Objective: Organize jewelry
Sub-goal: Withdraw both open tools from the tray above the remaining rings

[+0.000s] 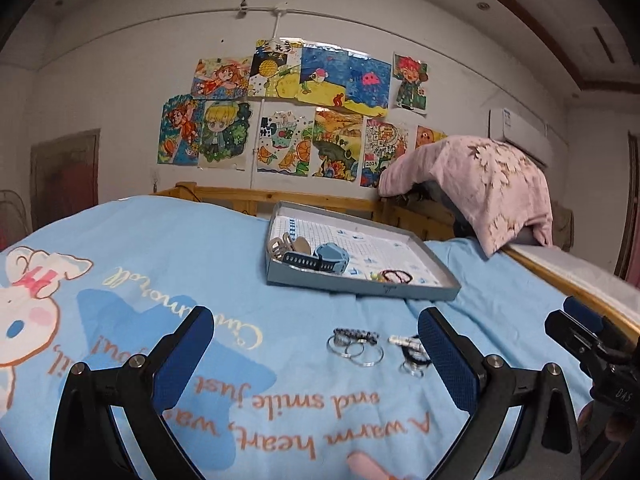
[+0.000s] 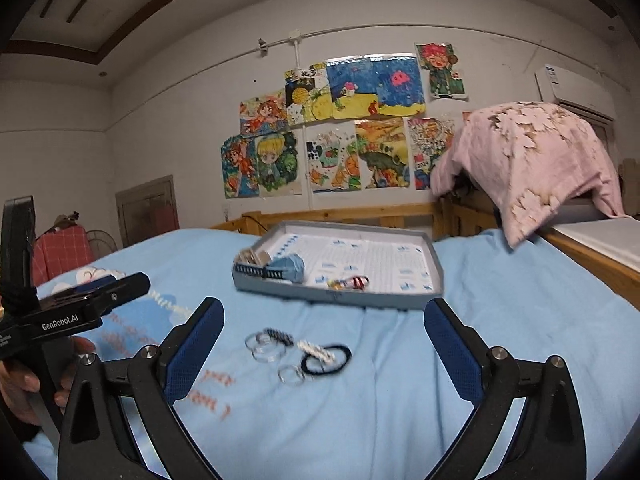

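Two grippers, my left gripper [image 1: 316, 356] and right gripper [image 2: 324, 340], gape empty; "GenRobot.AI" reads at left; the blue sheet [image 1: 200, 240] says "A warm heart".

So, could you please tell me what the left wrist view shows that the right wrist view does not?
Only the left wrist view shows the bunny print and the readable writing on the blue bedsheet, plus a pink object at the bottom edge. Only the right wrist view shows a hand holding the other claw and a red checked cloth. Both show the tray, the loose rings, the wall drawings and the pink blanket.
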Demonstrator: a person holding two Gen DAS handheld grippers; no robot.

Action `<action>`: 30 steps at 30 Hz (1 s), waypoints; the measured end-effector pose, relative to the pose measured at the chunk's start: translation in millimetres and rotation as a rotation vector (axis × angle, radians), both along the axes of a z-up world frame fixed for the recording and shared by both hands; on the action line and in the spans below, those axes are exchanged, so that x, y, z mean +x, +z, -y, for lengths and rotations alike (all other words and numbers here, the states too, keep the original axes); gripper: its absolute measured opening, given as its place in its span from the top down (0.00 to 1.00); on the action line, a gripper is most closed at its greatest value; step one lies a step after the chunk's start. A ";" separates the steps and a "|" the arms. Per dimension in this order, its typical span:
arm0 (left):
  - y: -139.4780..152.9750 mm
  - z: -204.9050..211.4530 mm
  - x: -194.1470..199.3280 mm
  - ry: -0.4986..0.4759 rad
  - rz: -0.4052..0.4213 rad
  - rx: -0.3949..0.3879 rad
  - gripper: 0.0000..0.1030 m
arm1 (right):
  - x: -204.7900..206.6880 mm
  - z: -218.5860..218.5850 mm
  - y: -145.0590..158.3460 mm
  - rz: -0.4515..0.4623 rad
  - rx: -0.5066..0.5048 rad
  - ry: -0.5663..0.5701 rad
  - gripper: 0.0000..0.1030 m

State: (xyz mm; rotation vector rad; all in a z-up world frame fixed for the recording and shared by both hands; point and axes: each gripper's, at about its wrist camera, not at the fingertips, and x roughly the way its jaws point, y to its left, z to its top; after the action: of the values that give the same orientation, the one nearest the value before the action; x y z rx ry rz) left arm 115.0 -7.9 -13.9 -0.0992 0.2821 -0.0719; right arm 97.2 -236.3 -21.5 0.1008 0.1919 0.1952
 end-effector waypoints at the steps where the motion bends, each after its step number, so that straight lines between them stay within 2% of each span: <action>1: -1.9 0.4 -2.7 -0.002 0.000 0.004 0.00 | -3.0 2.9 -3.0 -0.004 -0.002 -0.006 0.04; 8: -8.2 -0.1 -7.6 0.012 -0.016 0.010 0.00 | -2.3 12.0 -17.3 -0.052 0.023 -0.022 0.04; 30: -8.8 -1.8 -4.0 0.008 -0.039 0.002 0.00 | 4.7 6.5 -20.8 -0.080 0.016 -0.023 0.04</action>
State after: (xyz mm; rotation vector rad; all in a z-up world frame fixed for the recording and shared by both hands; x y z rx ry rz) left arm 110.9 -6.1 -22.7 -0.1001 0.3210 -0.0619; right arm 101.8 -242.8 -42.3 0.1269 0.2689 0.1694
